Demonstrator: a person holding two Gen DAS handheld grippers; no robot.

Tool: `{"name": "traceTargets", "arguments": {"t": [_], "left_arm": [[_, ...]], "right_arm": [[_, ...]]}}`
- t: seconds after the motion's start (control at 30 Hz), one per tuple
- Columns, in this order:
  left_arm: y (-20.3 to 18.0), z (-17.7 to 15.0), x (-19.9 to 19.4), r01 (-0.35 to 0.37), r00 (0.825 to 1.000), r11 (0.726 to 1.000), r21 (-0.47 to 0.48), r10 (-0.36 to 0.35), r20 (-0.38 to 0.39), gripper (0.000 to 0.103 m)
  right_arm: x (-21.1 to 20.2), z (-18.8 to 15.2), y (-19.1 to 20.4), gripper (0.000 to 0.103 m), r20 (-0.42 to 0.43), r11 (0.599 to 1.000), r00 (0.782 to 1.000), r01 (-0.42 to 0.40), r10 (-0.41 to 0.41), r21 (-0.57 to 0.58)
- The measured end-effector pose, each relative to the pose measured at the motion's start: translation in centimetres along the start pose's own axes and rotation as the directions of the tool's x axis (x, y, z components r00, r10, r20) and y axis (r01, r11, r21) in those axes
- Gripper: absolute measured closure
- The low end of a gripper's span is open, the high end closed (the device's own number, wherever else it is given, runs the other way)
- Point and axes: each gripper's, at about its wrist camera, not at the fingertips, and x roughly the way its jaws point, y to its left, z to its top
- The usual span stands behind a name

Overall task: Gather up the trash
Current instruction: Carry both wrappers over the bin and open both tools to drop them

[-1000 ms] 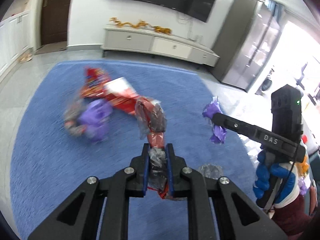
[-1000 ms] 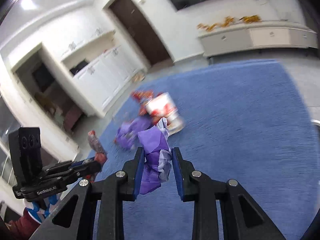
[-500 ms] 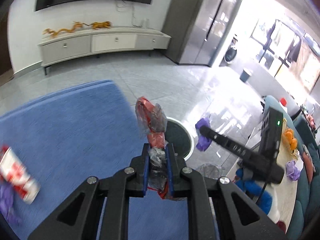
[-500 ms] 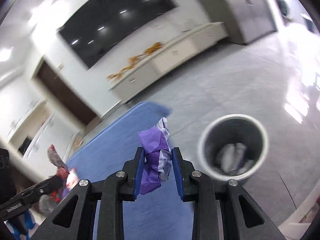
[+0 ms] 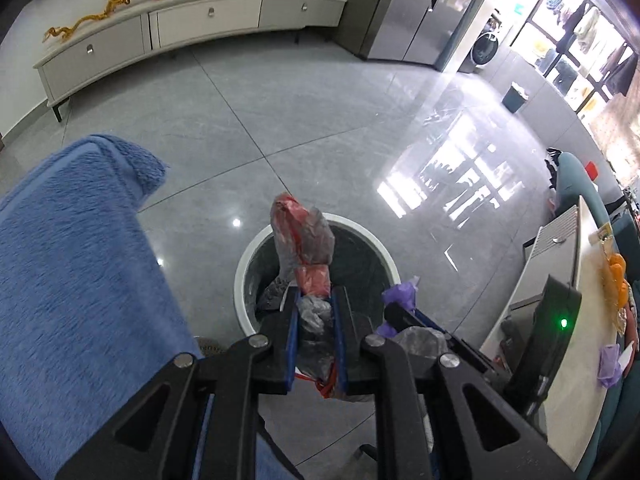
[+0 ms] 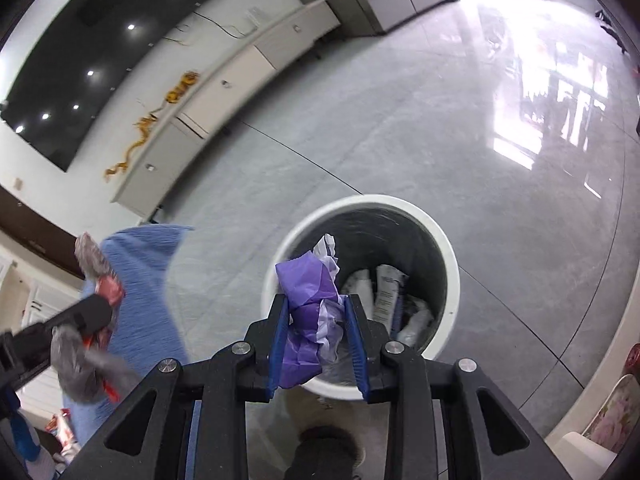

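My left gripper (image 5: 314, 300) is shut on a crumpled red and clear plastic wrapper (image 5: 302, 236), held over the white-rimmed trash bin (image 5: 244, 272). My right gripper (image 6: 316, 304) has a purple and white wrapper (image 6: 308, 284) between its blue pads; its jaws are opening, and the pads still touch the wrapper. It hangs above the near rim of the same bin (image 6: 452, 280). In the left wrist view the right gripper's tip with the purple wrapper (image 5: 400, 290) shows just to the right. In the right wrist view the left gripper (image 6: 92, 312) is at the far left.
Several white wrappers (image 6: 388, 288) lie inside the bin. A blue rug (image 5: 80, 280) ends just left of the bin. A long white cabinet (image 5: 160, 28) lines the far wall. A pale table (image 5: 580, 360) stands to the right, on grey tiled floor.
Both grippers swung from over the rug and its scattered trash to above the bin and tipped downward. Each still carries its wrapper. The bin now looks larger and closer.
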Motion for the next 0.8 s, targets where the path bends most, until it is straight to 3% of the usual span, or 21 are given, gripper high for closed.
{"name": "traceTargets", "arguments": {"t": [0.23,0.3,0.43,0.47,0.53,0.57,0.8], "left_arm": [[1.1,0.9,4.0,0.018,0.998,0.998,-0.06,-0.021,-0.058,0.086],[1.4,1.4,4.6,0.02,0.998,0.997,-0.069,-0.024,-0.063,0.086],[1.9,1.6,4.2,0.029,0.998,0.996,-0.081,-0.034,-0.051,0.084],[2.0,1.6,3.9,0.035,0.998,0.996,-0.088,-0.039,-0.045,0.082],[2.1,1.3,3.0,0.034,0.999,0.994,-0.101,-0.036,-0.023,0.061],[2.2,1.4,2.6,0.03,0.999,0.994,-0.107,-0.031,-0.008,0.057],[2.5,0.7,-0.9,0.026,0.998,0.992,-0.127,-0.019,0.054,0.055]], "right_arm": [[2.0,0.5,-1.5,0.068,-0.026,0.998,0.998,0.063,-0.062,0.032],[2.4,0.6,-1.2,0.057,-0.023,0.997,0.997,0.077,-0.076,0.028],[1.9,0.7,-0.9,0.056,0.002,0.994,0.994,0.105,-0.105,0.016],[1.6,0.7,-0.8,0.056,0.013,0.994,0.994,0.112,-0.112,0.016],[0.5,0.6,-0.4,0.056,0.045,0.992,0.991,0.128,-0.129,0.014],[0.1,0.5,-0.3,0.056,0.059,0.991,0.989,0.133,-0.133,0.014],[-3.7,0.7,0.5,0.056,0.153,0.99,0.978,0.136,-0.139,0.026]]}}
